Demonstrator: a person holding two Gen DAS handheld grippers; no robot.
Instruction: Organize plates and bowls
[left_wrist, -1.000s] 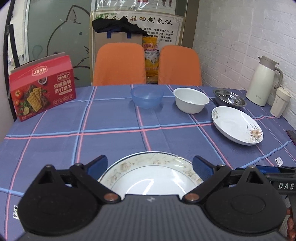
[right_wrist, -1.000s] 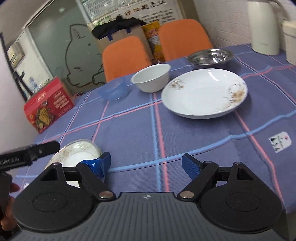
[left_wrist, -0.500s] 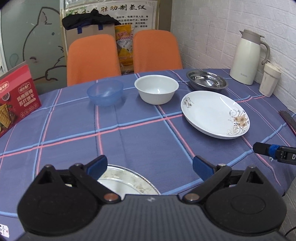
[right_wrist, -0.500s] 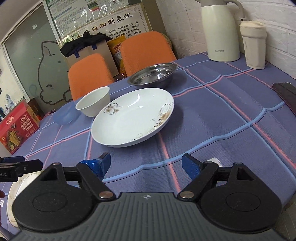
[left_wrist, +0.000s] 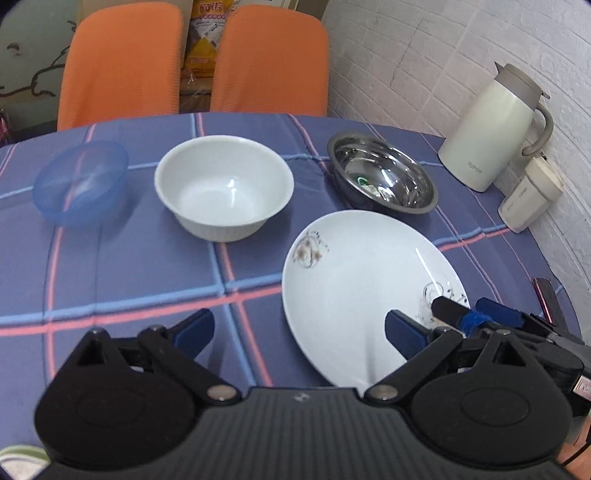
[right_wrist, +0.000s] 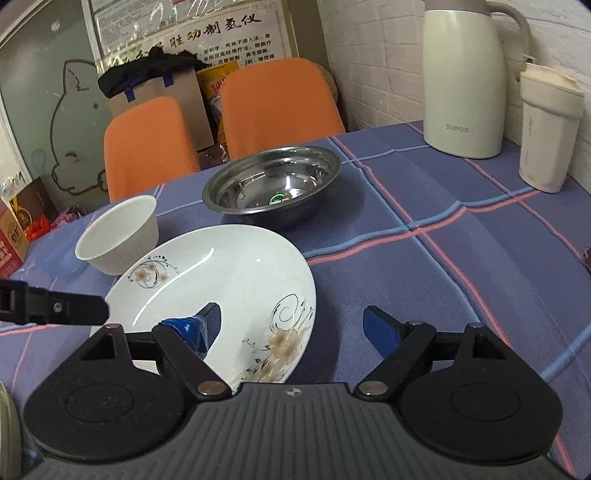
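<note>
Both my tongs — left tongs (left_wrist: 299, 328) and right tongs (right_wrist: 291, 325), wide and empty — have swung from the rimmed plate to the flowered plate (right_wrist: 221, 291) on the surface, my next pickup.

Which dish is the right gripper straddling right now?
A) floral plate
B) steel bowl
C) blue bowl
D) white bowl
A: in the right wrist view the right gripper is open, one of its fingers over the near edge of the floral plate and the other beyond its rim, over the tablecloth; the steel bowl and the white bowl sit farther back.
</note>
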